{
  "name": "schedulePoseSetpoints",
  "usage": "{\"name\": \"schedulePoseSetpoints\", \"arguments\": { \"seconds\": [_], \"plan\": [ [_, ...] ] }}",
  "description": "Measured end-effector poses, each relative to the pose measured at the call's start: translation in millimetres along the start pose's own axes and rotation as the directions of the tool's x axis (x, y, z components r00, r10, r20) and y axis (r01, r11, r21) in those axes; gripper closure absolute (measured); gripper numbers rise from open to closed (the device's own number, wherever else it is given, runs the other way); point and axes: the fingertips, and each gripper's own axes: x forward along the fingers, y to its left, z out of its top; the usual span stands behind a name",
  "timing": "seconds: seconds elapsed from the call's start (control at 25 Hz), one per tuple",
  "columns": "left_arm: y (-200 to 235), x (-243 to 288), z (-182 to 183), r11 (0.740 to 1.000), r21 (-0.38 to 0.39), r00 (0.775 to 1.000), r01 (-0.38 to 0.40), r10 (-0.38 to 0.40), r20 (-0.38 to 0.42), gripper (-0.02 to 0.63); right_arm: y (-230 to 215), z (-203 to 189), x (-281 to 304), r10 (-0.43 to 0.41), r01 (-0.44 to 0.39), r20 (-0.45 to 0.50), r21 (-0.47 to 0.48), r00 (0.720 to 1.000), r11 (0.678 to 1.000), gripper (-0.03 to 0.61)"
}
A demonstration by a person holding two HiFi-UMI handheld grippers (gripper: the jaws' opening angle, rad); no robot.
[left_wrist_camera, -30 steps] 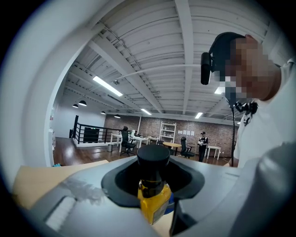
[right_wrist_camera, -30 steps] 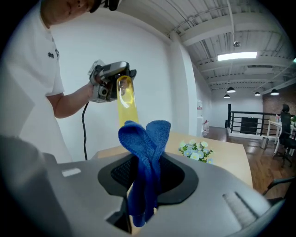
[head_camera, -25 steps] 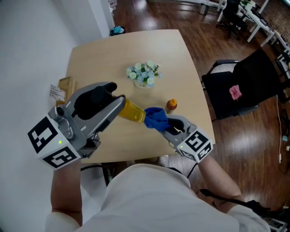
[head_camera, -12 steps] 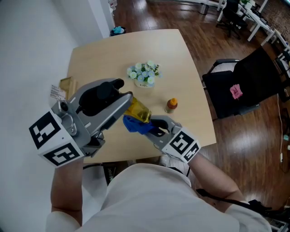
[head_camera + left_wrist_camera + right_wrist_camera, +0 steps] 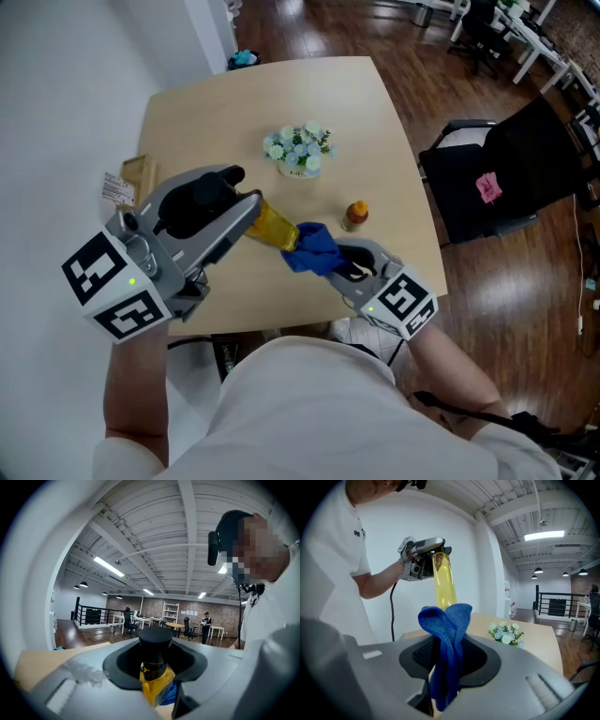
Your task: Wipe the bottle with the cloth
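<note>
Centrally, left gripper (image 5: 251, 208) clamps the translucent yellow plastic bottle (image 5: 274, 228) at its black-capped neck; right gripper (image 5: 337, 265) pinches a folded blue woven cloth (image 5: 309, 247) against the bottle's base.

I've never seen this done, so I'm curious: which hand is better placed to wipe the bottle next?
The right. The right gripper is shut on the blue cloth, right at the end of the yellow bottle. The left gripper is shut on the bottle, holding it above the table, so it only steadies.

bottle (image 5: 274, 226) cap: covered by left gripper (image 5: 251, 208) in head view
packet (image 5: 119, 190) at table (image 5: 216, 112) left edge: print too small to read
</note>
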Motion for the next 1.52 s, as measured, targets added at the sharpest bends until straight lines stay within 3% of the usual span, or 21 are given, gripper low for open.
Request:
{"name": "schedulePoseSetpoints", "arguments": {
  "seconds": [0.24,0.4,0.6,0.76,1.12,1.52],
  "plan": [
    [-1,1,1,1.0,0.0,1.0,0.005,-0.005,-0.003,0.471,-17,17,-31,-0.068,0.068,0.034,0.01,0.997,0.998,0.459],
    [-2,3,1,1.0,0.008,1.0,0.01,-0.01,-0.011,0.471,-26,69,-51,-0.105,0.11,0.141,-0.027,0.984,0.994,0.459],
    [0,4,-7,1.0,0.008,1.0,0.019,-0.018,-0.024,0.471,-17,151,-66,-0.087,0.122,0.282,-0.107,0.956,0.987,0.459],
    [0,4,-10,1.0,-0.004,1.0,0.018,-0.018,-0.014,0.471,3,184,-57,-0.025,0.079,0.374,-0.128,0.927,0.989,0.459],
    [0,2,-1,1.0,-0.007,1.0,-0.01,0.01,0.003,0.471,22,121,-31,0.003,0.025,0.278,-0.095,0.96,0.995,0.459],
    [2,2,-2,1.0,-0.001,1.0,-0.022,0.022,-0.014,0.471,16,34,-10,-0.024,0.028,0.06,-0.076,0.998,0.997,0.459]
  ]
}}
